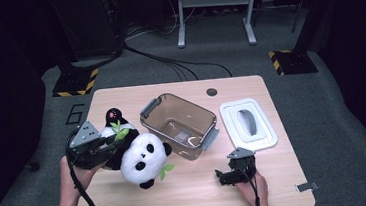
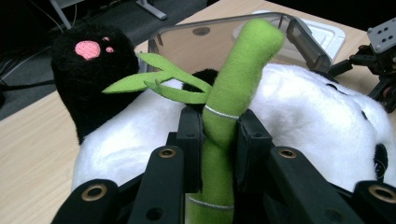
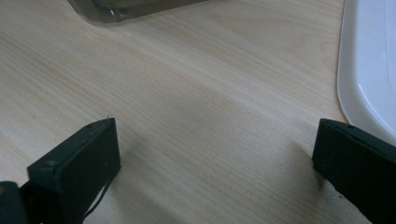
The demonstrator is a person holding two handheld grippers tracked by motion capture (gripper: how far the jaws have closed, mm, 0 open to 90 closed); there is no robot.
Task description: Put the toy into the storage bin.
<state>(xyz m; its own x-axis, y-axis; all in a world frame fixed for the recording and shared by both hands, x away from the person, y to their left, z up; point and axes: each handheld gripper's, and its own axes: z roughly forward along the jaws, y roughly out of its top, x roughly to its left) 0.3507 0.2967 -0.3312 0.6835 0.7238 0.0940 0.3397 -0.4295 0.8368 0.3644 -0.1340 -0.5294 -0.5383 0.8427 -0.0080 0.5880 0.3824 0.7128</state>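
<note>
Left gripper view: left gripper is clenched on the green bamboo stalk of the panda plush, jaws pinching only that thin felt stem, not the body. High view puts the panda at the table's front left, just beside the clear plastic bin, head tipped toward the bin's near corner. I can't tell whether it hangs off the surface or rests on it.

Risks as I see them:
- Stalk is soft and narrow. The full weight of the plush hanging on it could let it slide through the pads or tear at its stitching. Then the panda drops short of the bin.
- Grip sits off the plush's centre, so the body likely swings and rotates. The head or a leg could catch the bin rim or a grey latch and shove or tip the bin.
- Panda looks nearly as wide as the bin opening. A skewed entry would leave it draped over the rim.

Right gripper is released, jaws wide apart over bare wood, near the white lid edge. It isn't steadying the bin, so nothing stops the bin sliding if bumped.
</note>
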